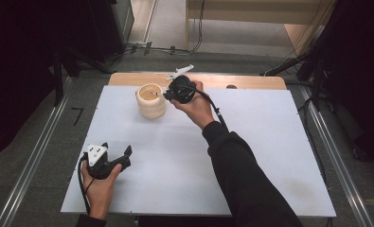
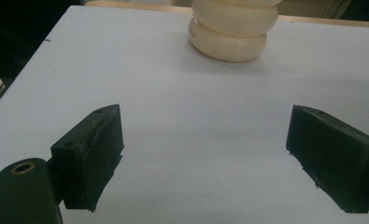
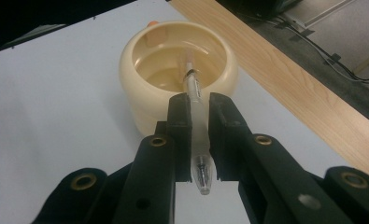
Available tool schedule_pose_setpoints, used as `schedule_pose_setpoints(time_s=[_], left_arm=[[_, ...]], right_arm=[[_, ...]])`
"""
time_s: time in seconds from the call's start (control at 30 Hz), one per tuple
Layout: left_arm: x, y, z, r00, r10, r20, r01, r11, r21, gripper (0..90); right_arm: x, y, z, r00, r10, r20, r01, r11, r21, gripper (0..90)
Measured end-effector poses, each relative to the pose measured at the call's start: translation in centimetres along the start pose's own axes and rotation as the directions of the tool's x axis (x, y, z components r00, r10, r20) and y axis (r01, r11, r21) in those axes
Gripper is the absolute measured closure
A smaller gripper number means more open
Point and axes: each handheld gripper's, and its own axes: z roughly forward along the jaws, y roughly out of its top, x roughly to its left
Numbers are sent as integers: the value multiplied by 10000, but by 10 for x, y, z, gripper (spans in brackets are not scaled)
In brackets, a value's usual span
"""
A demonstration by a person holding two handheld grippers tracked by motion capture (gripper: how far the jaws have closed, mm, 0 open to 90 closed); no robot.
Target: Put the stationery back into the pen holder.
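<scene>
High view: right gripper (image 1: 168, 94) sits at the far side of the counter (image 1: 251, 156), right against the rim of the cream ribbed cup (image 1: 151, 101), with a thin pen (image 1: 159, 95) poking from it over the cup mouth. Cup stands upright near the far edge, close to the wooden strip (image 1: 251, 81). Left gripper (image 1: 114, 152) is parked at the near left, well apart from the cup. So nothing braces the cup; if the pen or gripper catches the rim, I'd expect the cup to slide or tip.

Left gripper view: jaws stand wide apart, nothing between them, bare counter below. Cup (image 2: 230, 32) is far ahead and upright. It looks light, so a side push could shift it toward the wood strip.

Right gripper view: jaws clamped on the clear pen (image 3: 197, 126), which runs lengthwise along the gap between them, far end already over or just inside the cup (image 3: 173, 70), near end sticking back past the pads. Pen body is slick and round and only a narrow strip is pinched, so it may slip or pivot. Can't tell if the tip touches the cup floor. Letting go while tilted this flat could leave it leaning on the rim and levering out, or dragging the cup over.
</scene>
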Motion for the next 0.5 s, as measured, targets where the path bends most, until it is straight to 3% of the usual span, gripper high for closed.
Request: schedule_pose_setpoints(time_s=[0.5], left_arm=[[0,0,0,10000,20,17,-20,10000,22,115]], right_arm=[[1,8,-1,9999,48,129,-45,9995,-302,744]])
